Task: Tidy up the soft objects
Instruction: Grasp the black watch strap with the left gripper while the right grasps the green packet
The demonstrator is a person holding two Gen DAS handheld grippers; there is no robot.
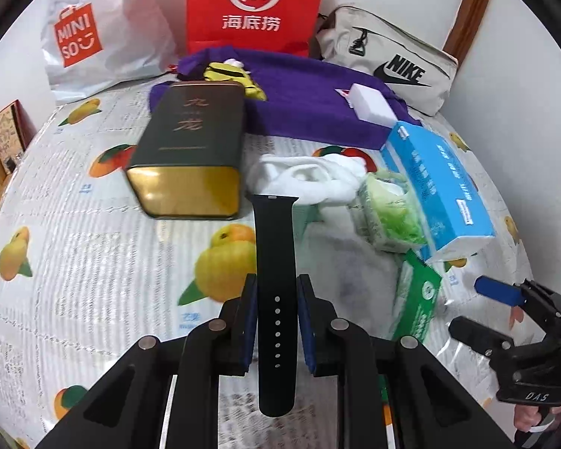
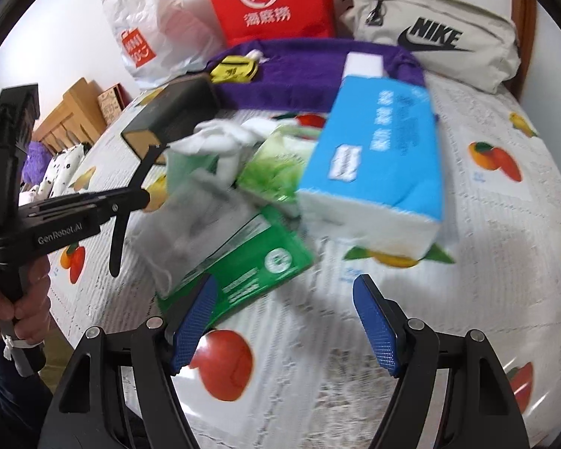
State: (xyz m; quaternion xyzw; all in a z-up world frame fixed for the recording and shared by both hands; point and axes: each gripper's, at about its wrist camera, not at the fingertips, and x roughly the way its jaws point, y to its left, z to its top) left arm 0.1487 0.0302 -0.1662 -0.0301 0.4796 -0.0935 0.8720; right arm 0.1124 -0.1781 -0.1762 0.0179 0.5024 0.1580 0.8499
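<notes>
A black watch strap is pinched between the blue pads of my left gripper, which is shut on it above the fruit-print cover. From the right wrist view, the strap dangles from that gripper. My right gripper is open and holds nothing; it hovers near a green packet and a blue tissue pack. In the left wrist view it shows at the right edge. White cloth, a green tissue pack and a purple towel lie ahead.
A dark tin box lies left of the white cloth. On the towel sit a white sponge and a yellow item. A white Miniso bag, a red paper bag and a Nike pouch line the wall.
</notes>
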